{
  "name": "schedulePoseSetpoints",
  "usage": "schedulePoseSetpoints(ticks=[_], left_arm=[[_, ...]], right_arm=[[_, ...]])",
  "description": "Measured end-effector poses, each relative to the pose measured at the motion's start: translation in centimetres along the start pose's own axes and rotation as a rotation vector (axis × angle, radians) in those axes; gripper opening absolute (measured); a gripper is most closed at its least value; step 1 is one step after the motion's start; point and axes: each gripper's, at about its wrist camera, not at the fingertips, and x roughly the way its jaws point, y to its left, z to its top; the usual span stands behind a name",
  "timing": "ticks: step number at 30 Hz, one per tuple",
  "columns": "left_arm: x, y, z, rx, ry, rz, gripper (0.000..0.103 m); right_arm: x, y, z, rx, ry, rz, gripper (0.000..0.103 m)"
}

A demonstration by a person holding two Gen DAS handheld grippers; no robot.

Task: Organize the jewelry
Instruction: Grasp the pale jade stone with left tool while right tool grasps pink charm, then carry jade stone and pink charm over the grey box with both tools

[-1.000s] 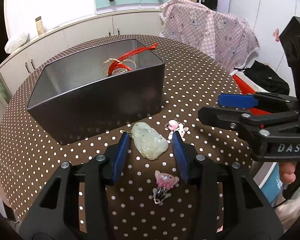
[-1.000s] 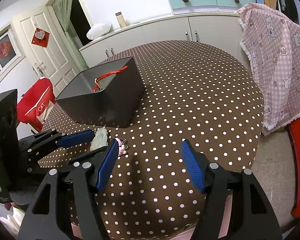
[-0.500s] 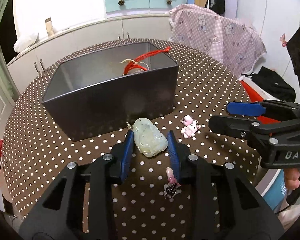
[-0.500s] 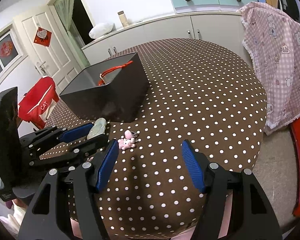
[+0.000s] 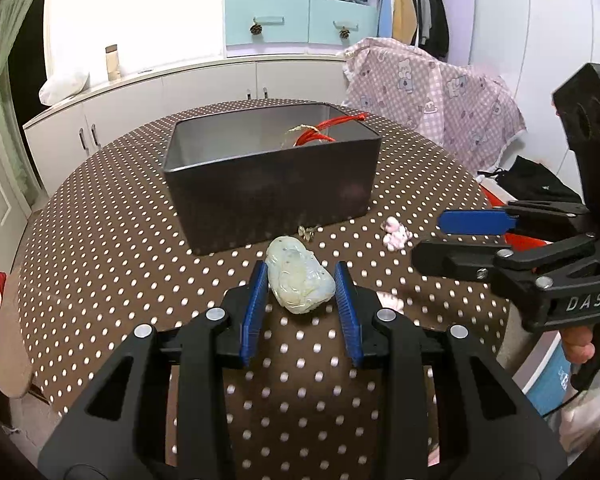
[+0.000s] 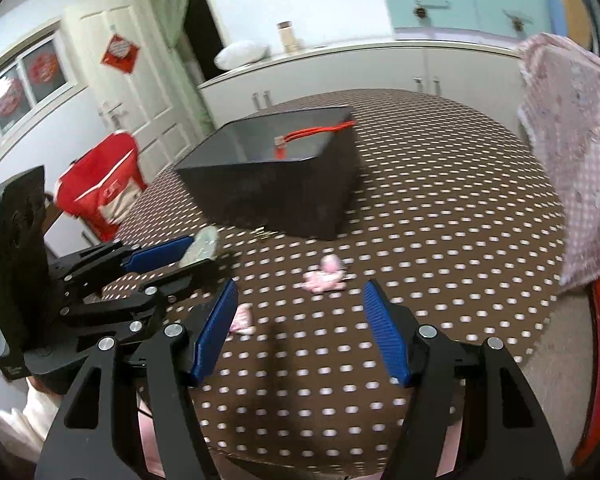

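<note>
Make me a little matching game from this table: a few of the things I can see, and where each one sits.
Things:
1. pale green pendant
2. red cord
3. pink charm
4. dark box

Places:
A. inside the box, one end draped over the rim
B. lying loose on the dotted cloth, near the right gripper
C. between the blue pads of the left gripper
D. standing on the table, behind the pendant

Pairs: 1-C, 2-A, 3-B, 4-D

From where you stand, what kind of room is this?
Probably a bedroom or living area at home: clothes hang in an open wardrobe, white cabinets line the wall, and a polka-dot tablecloth covers the round table.
</note>
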Motion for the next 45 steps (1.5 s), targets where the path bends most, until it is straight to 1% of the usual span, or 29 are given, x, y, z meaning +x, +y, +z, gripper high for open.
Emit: schedulePoseSetpoints(ticks=[1,3,5,7,8,11,13,15,18,21,25,29,37,45], left_arm=[[-0.1,0.1,-0.1,0.000,-0.003,0.001,0.034],[-0.6,0.4,-0.5,-0.008,-0.012,-0.001,0.034],[-0.8,0.9,-0.8,-0.023,-0.018,-0.007,0.034],[-0.9,1.3,-1.2,-0.033,-0.019,-0.007,0.034],[-1.0,1.4,-1.4,-0.036,-0.019,-0.008,0.034],[-0.8,1.6,-1.8,-0.045,-0.013,-0.016,0.034],[-0.7,1.9,-2.1,-0.055,-0.011,-0.009,0.034],[-0.9,2.3,-2.6,-0.066,-0.013,-0.019,0.034],[-1.1,2.3,-2.7,-0.072,-0.022,-0.030,0.034],[-1.2,2.6,-2.8,-0.079,-0.031,-0.042,0.034],[-1.0,2.7,-2.6,-0.086,-0.033,-0.052,0.034],[-0.9,2.7,-2.3,-0.093,-0.037,-0.054,0.034],[-1.1,3.0,-1.0,-0.096,-0.068,-0.053,0.034],[-1.5,3.3,1.4,-0.082,-0.122,-0.043,0.034]], right_arm=[[0.3,0.4,-0.1,-0.018,0.009,0.009,0.053],[0.8,1.1,-0.2,-0.042,0.023,0.018,0.046],[1.3,1.8,-0.4,-0.065,0.038,0.026,0.042],[1.8,2.4,-0.5,-0.089,0.050,0.023,0.040],[2.2,2.9,-0.7,-0.109,0.060,0.015,0.040],[3.0,4.5,-1.0,-0.202,0.040,-0.054,0.040],[3.3,5.3,-1.2,-0.249,0.037,-0.095,0.035],[3.4,5.4,-1.3,-0.262,0.041,-0.082,0.020],[3.5,5.4,-1.3,-0.268,0.046,-0.092,0.019],[3.6,5.0,-1.1,-0.232,0.054,-0.080,0.019],[3.9,4.9,-0.6,-0.206,0.050,-0.099,0.019],[3.7,4.6,-0.1,-0.178,0.043,-0.092,0.019],[2.3,4.5,2.0,-0.169,-0.023,-0.093,0.019],[1.3,4.3,4.0,-0.165,-0.081,-0.090,0.019]])
